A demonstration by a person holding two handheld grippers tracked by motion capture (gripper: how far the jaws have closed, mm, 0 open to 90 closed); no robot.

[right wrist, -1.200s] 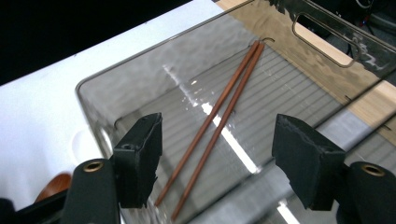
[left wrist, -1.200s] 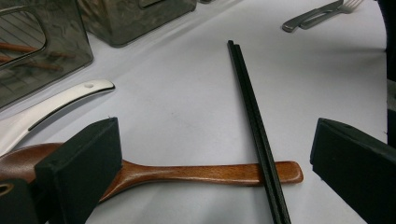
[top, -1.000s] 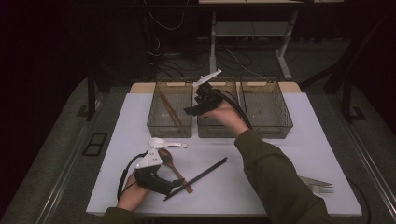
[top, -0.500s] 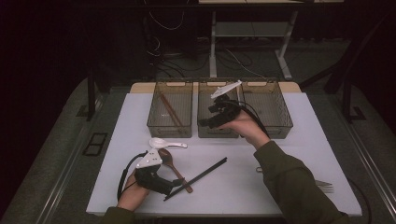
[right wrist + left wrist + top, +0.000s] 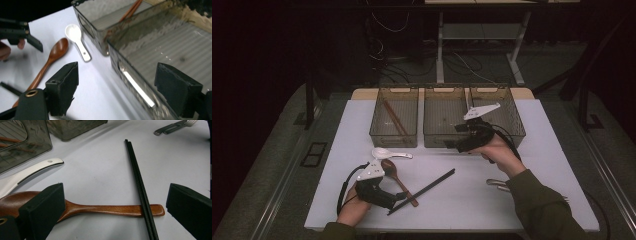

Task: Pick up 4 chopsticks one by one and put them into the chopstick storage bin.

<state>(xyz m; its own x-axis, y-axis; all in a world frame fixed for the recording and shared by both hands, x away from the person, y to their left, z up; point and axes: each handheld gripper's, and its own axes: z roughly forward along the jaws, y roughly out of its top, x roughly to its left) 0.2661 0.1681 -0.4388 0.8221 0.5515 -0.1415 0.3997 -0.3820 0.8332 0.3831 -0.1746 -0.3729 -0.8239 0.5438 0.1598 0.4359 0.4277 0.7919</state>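
The person seems to be sorting cutlery into bins, and the left gripper (image 5: 399,196) hovers low over the table with its jaws spread wide and holding nothing; between them lies the handle of the wooden spoon (image 5: 105,209), with the pair of black chopsticks (image 5: 140,187) lying right across its tip. That crossing is where I'd expect trouble: closing on the spoon's handle there could pinch the chopsticks too, or lifting the spoon could flip them and send them rolling towards the table edge. The spoon's bowl also sits just beside the white ceramic spoon (image 5: 391,153), so a sideways drag may knock that one. The right gripper (image 5: 451,146) is over the near wall of the middle bin (image 5: 444,141), its jaws have just been opening, and they stand wide with nothing between them; swinging low across the table, it could clip that wall or meet the other hand over the same spoon. By my count there are three clear bins in a row, the left bin (image 5: 377,132) holding what look like two brown chopsticks (image 5: 393,119), the middle one looking bare, the right bin (image 5: 514,125) hard to judge. On the table: one wooden spoon, one white spoon, one black pair, and two or so pieces of metal cutlery (image 5: 498,184) by the right sleeve.
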